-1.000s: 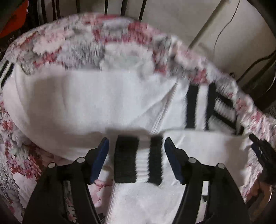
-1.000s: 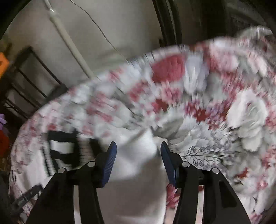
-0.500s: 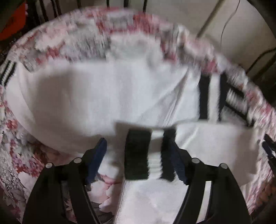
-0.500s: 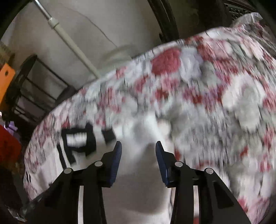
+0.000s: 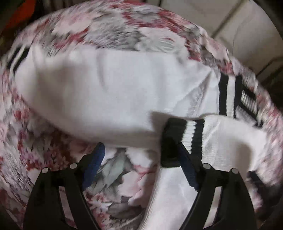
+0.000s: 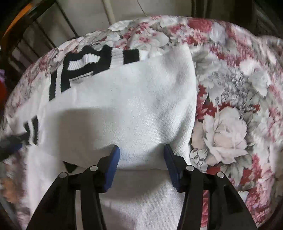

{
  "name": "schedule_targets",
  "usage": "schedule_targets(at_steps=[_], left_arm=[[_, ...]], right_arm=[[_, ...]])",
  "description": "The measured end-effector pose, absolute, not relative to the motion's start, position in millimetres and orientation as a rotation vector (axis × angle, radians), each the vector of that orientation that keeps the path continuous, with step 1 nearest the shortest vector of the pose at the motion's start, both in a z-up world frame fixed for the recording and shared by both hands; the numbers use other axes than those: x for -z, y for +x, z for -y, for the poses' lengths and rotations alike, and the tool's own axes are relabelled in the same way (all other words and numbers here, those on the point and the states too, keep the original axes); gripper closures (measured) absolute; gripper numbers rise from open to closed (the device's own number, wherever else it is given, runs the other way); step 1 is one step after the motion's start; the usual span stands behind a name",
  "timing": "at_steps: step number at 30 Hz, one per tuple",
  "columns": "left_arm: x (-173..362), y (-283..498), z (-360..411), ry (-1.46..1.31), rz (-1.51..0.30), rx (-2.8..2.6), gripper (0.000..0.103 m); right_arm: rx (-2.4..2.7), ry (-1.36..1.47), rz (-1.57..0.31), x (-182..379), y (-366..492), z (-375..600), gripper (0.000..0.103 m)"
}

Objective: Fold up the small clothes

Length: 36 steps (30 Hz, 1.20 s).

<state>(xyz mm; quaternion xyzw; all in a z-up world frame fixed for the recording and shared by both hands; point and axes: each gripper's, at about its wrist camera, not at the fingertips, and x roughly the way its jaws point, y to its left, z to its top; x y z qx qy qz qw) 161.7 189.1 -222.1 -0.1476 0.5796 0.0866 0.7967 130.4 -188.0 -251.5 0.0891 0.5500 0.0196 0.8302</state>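
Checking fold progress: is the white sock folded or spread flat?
Folded: the white sock doubles over itself, its upper layer's edge lying across the lower layer.

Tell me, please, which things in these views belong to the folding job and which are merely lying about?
Job:
- white sock with black stripes
- left claw, open beside its cuff
- right claw, open around the fabric

Lying about:
- floral bedspread
- black metal frame
- white pipe

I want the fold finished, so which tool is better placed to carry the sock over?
Probably right: the right tool has the sock between its fingers, while the left tool stands open beside the cuff.
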Motion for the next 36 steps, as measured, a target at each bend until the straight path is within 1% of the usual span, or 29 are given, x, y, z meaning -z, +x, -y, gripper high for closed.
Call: schedule_targets(at_steps=[2,3,4,6,11,14,18,23,25,27,28,30,31,33,35,36], left_arm=[[211,151,-215,-0.360,-1.208,-0.205,0.023],[206,145,-228,-0.369,-1.184,-0.222,0.020],[201,137,-248,-0.379,-1.159,-0.264,0.019],[198,126,-277,-0.422,-1.140,-0.314,0.018],[211,102,-337,-0.617,-1.120,-0.352,0.018],[216,102,-368,-0.720,-1.078,-0.323,0.018],[219,109,-394,-0.795,-1.007,-0.319,0.018],[234,118,-409,-0.921,-0.941,-0.315,0.019],[233,118,-412,-0.938,-0.912,-0.311,0.026],[233,116,-418,-0.958,-0.889,-0.311,0.040],[233,114,-420,-0.970,-0.879,-0.309,0.044],[235,115,-422,-0.995,-0.858,-0.305,0.062],[235,113,-423,-1.003,-0.853,-0.301,0.066],[232,112,-424,-1.016,-0.841,-0.282,0.079],[230,112,-422,-1.016,-0.838,-0.253,0.087],[229,118,-417,-1.008,-0.845,-0.240,0.087]], right_arm=[[-0.050,0.223,-1.154,236,129,183,0.047],[-0.080,0.279,-1.133,226,127,183,0.042],[-0.092,0.324,-1.112,216,122,183,0.034],[-0.094,0.377,-1.086,201,111,185,0.028],[-0.134,0.462,-1.051,181,96,166,0.025],[-0.168,0.453,-1.033,175,101,155,0.024],[-0.154,0.403,-1.020,180,110,142,0.024],[-0.144,0.406,-1.040,196,121,140,0.024],[-0.152,0.391,-1.034,196,124,136,0.024],[-0.160,0.383,-1.029,198,126,132,0.024],[-0.164,0.381,-1.031,198,126,131,0.024],[-0.170,0.385,-1.035,199,126,130,0.024],[-0.173,0.385,-1.037,199,126,129,0.024],[-0.177,0.383,-1.034,197,125,129,0.024],[-0.177,0.382,-1.027,195,125,129,0.024],[-0.179,0.386,-1.026,195,125,129,0.024]])
